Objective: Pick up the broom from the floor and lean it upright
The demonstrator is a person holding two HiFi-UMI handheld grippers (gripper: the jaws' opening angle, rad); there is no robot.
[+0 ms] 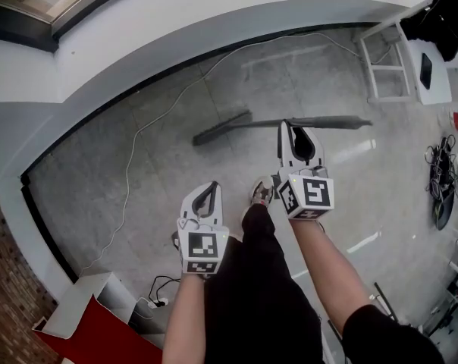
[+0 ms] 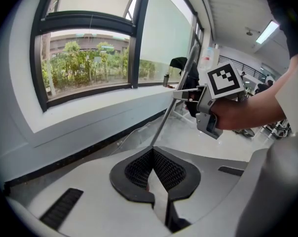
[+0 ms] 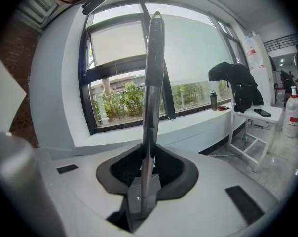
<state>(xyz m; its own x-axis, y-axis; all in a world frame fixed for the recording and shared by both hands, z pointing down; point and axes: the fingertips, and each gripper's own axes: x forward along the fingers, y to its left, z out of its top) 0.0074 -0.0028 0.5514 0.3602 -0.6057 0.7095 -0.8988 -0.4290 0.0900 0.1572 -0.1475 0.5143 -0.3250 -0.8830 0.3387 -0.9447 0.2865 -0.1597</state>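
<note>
Right gripper [image 1: 293, 130], white plastic with a marker cube, is clamped on the thin grey metal handle [image 1: 335, 121] of the broom. Its own view shows the handle standing between the black ribbed pads [image 3: 120, 169], pinched there and rising past the dark-framed window [image 3: 114, 102]. From the head view that grip is hard to read: the jaws merely overlap the dark handle, which runs across the grey concrete floor [image 1: 100, 173] from the long dark brush head [image 1: 218, 131] on the left to its free end on the right. Whether the brush head touches the floor is not clear from above.

The left gripper [image 1: 206, 190], the same white build, sits lower and nearer the person's black trousers [image 1: 252, 279], well short of the broom. Its own view shows its pads closed tip to tip with nothing between them. Beyond them the handle slants up to the right gripper, a tilt that the head view flattens out.

A white cable [image 1: 138, 139] trails over the floor by the curved white wall. The right gripper view alone shows a black garment [image 3: 233, 80] draped over a small white table [image 3: 252, 120] beside the window.
</note>
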